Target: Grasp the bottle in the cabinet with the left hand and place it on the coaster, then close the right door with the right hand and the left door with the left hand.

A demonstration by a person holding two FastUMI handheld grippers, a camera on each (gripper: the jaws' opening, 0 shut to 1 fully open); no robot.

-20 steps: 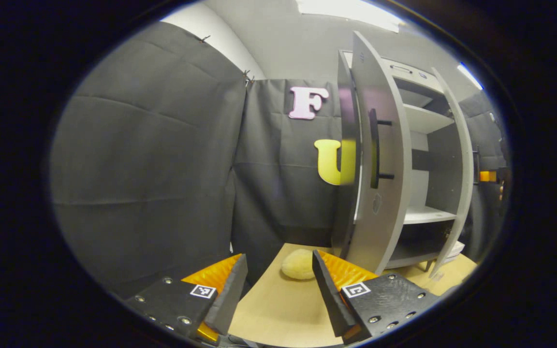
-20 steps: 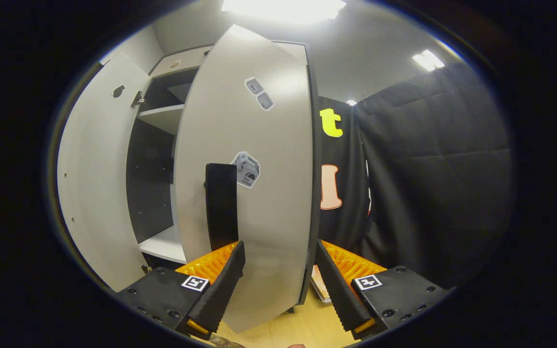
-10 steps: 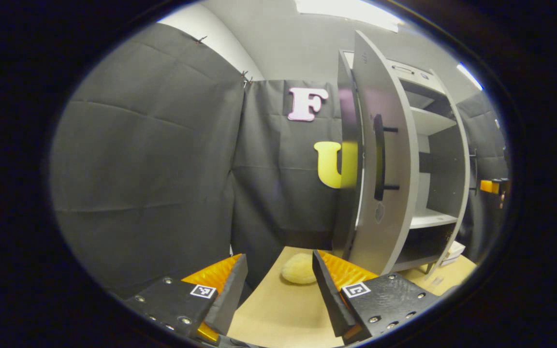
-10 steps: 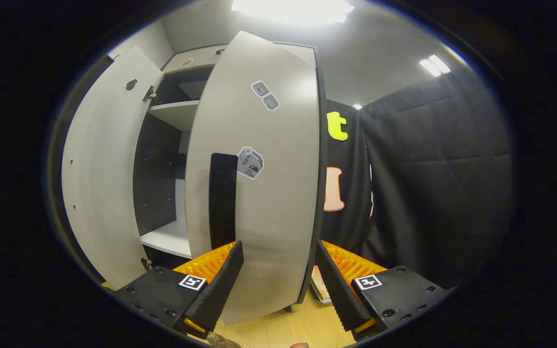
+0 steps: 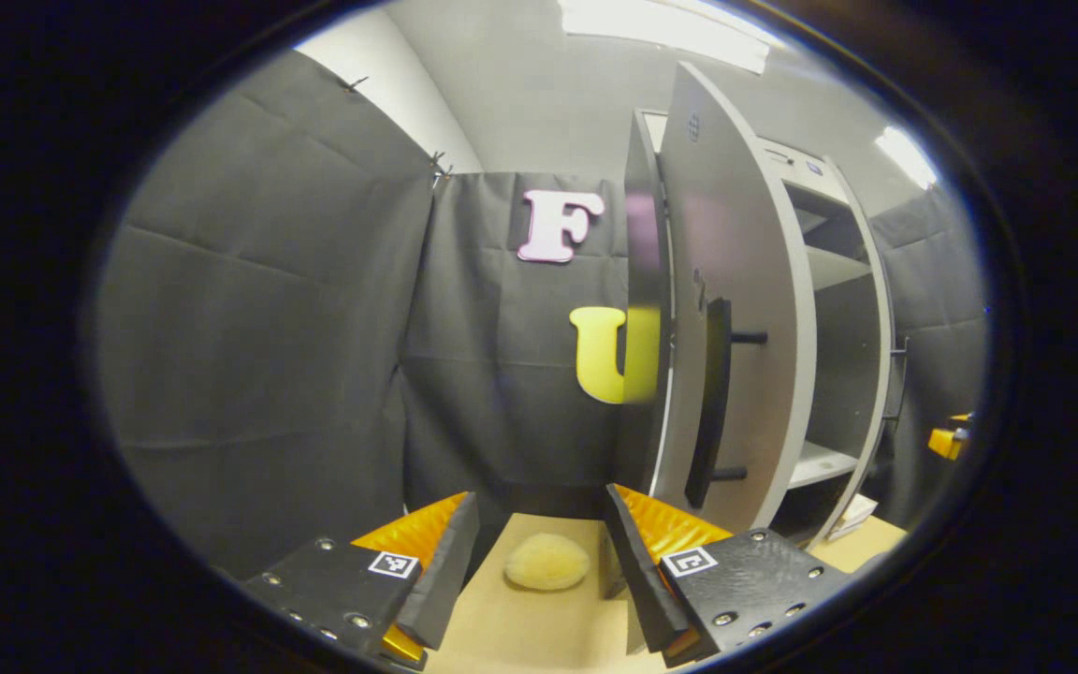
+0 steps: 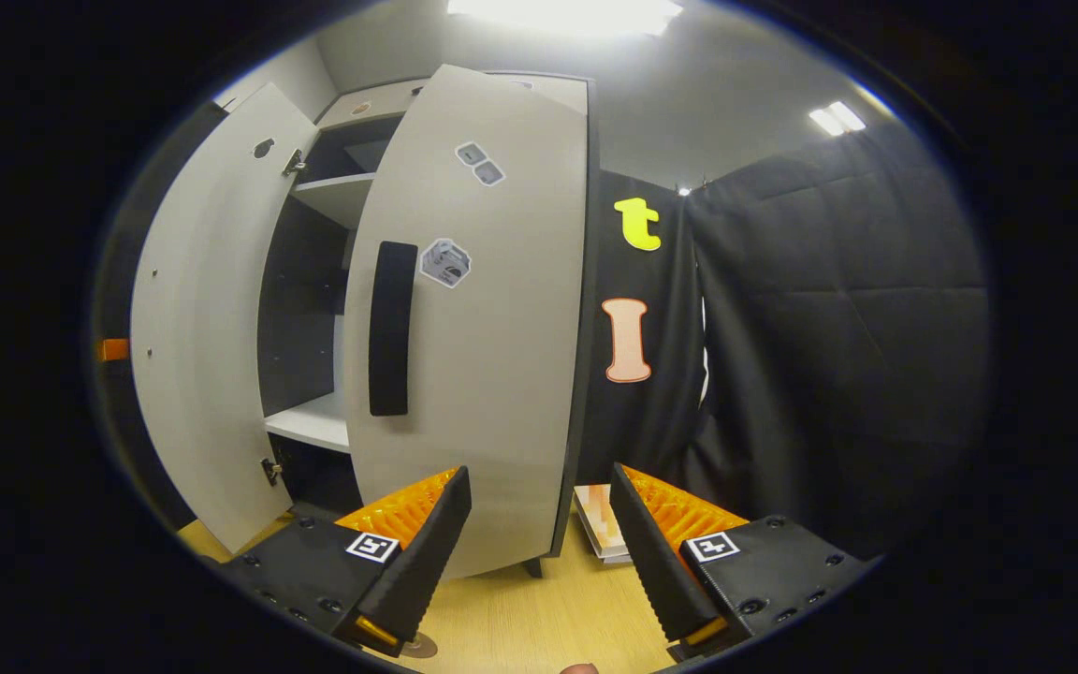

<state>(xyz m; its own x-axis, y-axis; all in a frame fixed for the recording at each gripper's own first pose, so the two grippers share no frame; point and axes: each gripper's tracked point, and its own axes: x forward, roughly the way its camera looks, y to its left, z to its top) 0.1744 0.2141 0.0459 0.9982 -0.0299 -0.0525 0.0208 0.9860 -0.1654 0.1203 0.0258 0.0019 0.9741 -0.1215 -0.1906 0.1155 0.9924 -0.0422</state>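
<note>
Both tongs hang released, nothing between the fingers. We read the left tongs (image 5: 539, 562) as parked low over the worktop (image 5: 539, 627), facing the left door (image 5: 735, 309) nearly edge-on and clear of its swing. Right tongs (image 6: 539, 552) sit just off the right door (image 6: 492, 309), which stands partly closed, its outer face towards us; we judge that door is the step in hand. Both doors stand upright, long axis vertical, as does each black handle (image 6: 392, 328). Shelves (image 6: 310, 421) visible in the gap look bare. We can't make out the bottle or coaster; a pale round pad (image 5: 546, 566) lies on the worktop ahead of the left tongs.
</note>
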